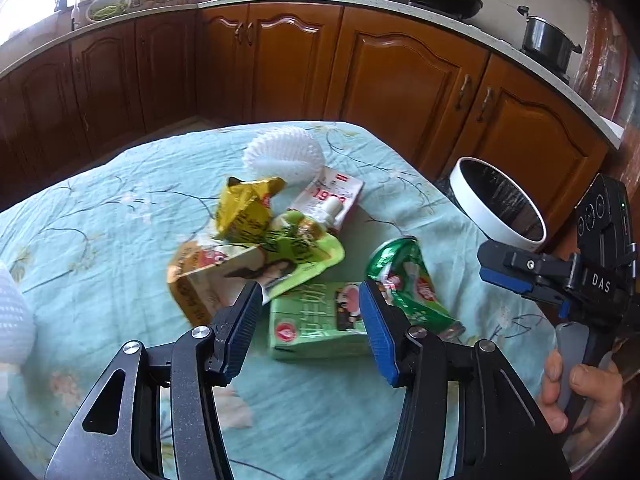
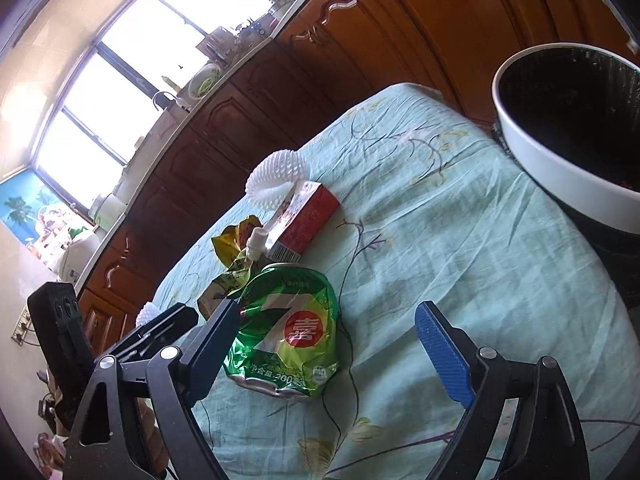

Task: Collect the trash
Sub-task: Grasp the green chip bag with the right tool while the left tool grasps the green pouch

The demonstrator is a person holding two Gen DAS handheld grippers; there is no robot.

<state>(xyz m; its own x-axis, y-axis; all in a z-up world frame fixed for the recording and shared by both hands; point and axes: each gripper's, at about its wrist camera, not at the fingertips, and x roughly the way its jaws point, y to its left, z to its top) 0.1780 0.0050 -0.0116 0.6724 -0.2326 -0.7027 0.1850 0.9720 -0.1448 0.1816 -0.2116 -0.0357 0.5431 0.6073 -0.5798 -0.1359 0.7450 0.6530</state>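
Observation:
Trash lies in a pile on the pale green floral tablecloth (image 1: pixel 100 216): a crushed green 7-Up can (image 1: pixel 404 276) (image 2: pixel 288 332), a green drink carton (image 1: pixel 316 324), a green spout pouch (image 1: pixel 304 248), a yellow wrapper (image 1: pixel 244 208), a red-and-white carton (image 1: pixel 332 200) (image 2: pixel 304 220), a tan box (image 1: pixel 204 276) and white foam fruit netting (image 1: pixel 284 152) (image 2: pixel 276 176). My left gripper (image 1: pixel 312 300) is open and empty, just above the green carton. My right gripper (image 2: pixel 324 336) is open and empty, its jaws on either side of the crushed can; it also shows in the left wrist view (image 1: pixel 516 272).
A white-rimmed bin with a black liner (image 1: pixel 500 204) (image 2: pixel 568 128) stands off the table's right edge. Brown kitchen cabinets (image 1: pixel 280 60) run behind the table, with pots on the counter. More white netting (image 1: pixel 12 316) lies at the table's left.

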